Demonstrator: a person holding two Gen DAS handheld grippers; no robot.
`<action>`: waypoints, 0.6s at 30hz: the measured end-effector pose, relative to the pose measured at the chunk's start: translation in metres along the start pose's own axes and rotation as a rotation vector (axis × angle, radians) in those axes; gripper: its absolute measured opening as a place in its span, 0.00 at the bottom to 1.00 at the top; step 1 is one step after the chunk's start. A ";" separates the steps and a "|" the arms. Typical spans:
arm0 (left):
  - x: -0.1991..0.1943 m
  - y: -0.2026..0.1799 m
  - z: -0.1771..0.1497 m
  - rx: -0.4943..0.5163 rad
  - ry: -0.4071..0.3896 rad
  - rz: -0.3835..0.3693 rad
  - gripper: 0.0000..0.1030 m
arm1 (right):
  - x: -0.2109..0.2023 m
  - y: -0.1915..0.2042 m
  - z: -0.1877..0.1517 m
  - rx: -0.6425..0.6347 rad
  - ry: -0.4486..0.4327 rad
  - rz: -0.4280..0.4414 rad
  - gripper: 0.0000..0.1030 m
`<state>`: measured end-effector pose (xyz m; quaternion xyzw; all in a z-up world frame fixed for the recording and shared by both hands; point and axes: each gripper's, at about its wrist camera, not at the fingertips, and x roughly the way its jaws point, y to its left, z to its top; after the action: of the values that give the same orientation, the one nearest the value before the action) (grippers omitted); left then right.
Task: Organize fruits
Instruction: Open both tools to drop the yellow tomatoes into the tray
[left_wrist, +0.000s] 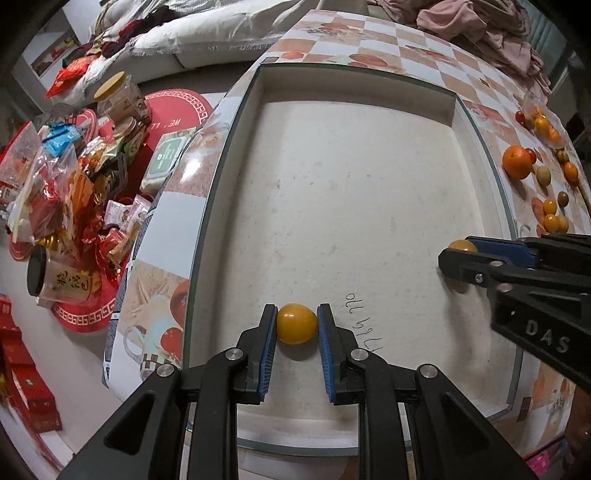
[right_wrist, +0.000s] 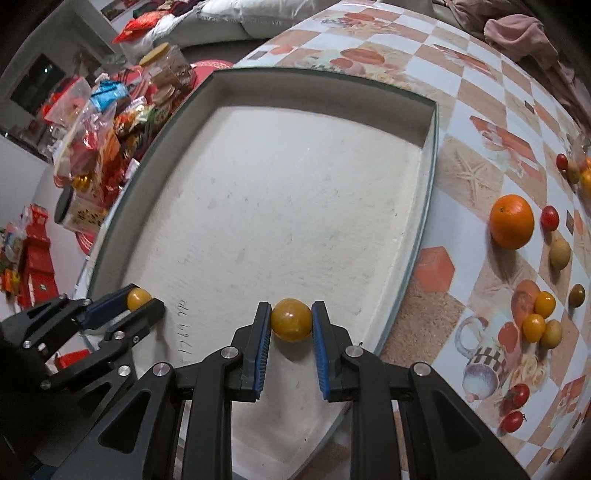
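Placing step: the left gripper (left_wrist: 296, 325) and right gripper (right_wrist: 291, 320) each clamp a yellow tomato (left_wrist: 296, 323) low over the tray (left_wrist: 369, 184), so next should come lowering and releasing.

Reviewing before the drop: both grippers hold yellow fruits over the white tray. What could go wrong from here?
1. The tray floor is flat, bare and undivided, so the round yellow fruit in the left gripper may roll once released.
2. The right gripper holds its yellow fruit near the tray's near-right rim; dropped from height, it could bounce out onto the table.
3. The grippers sit close together; opening or withdrawing carelessly could knock the other's fruit.
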<state>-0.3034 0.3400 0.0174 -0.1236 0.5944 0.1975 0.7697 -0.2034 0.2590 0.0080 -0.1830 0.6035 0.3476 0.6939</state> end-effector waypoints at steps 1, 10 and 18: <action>0.000 0.000 0.000 0.003 -0.001 0.001 0.23 | 0.000 0.001 -0.001 -0.006 -0.006 -0.006 0.24; -0.003 -0.002 0.000 0.031 -0.008 0.027 0.67 | -0.013 -0.006 0.000 0.007 -0.028 0.037 0.55; -0.016 -0.014 0.003 0.085 -0.036 0.027 0.77 | -0.053 -0.025 -0.002 0.092 -0.122 0.074 0.72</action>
<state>-0.2980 0.3266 0.0330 -0.0791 0.5899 0.1844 0.7822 -0.1887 0.2265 0.0543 -0.1070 0.5816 0.3553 0.7239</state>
